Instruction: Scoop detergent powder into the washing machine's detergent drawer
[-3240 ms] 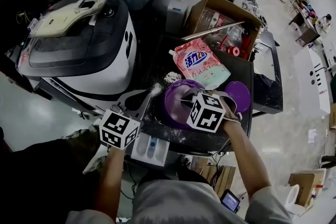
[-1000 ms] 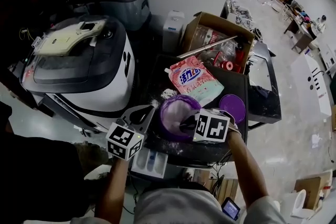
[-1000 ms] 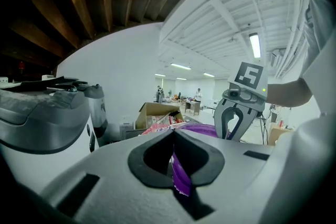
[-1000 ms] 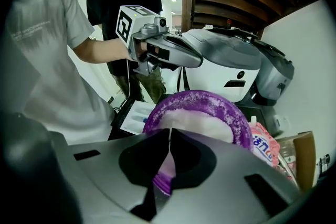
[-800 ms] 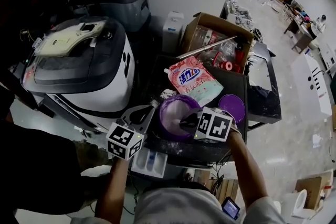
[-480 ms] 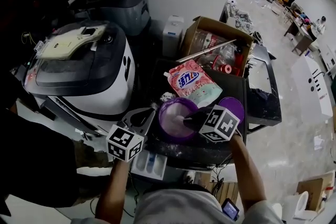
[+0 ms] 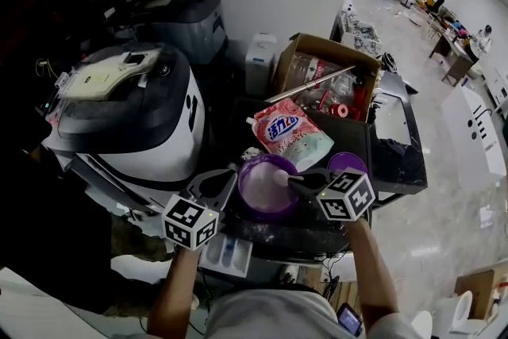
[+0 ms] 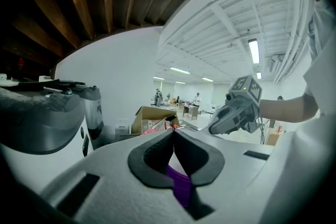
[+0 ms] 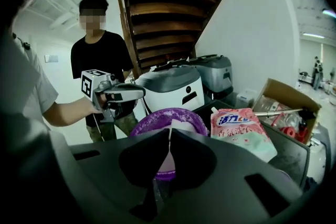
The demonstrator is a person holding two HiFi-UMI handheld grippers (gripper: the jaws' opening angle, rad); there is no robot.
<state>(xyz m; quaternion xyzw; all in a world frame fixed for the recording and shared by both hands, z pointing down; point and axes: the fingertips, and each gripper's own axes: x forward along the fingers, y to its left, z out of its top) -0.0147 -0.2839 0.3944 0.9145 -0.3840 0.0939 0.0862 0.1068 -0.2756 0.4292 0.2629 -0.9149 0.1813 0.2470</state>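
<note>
A: Your left gripper is pinched tight on the left rim of the purple tub.
B: Your right gripper is squeezing the white scoop, out over the white powder in that tub.
A: The pink bag lies just on the far side of the tub.
B: The drawer sticks out near you, just beside the left gripper's cube, right of the washing machine.
</note>
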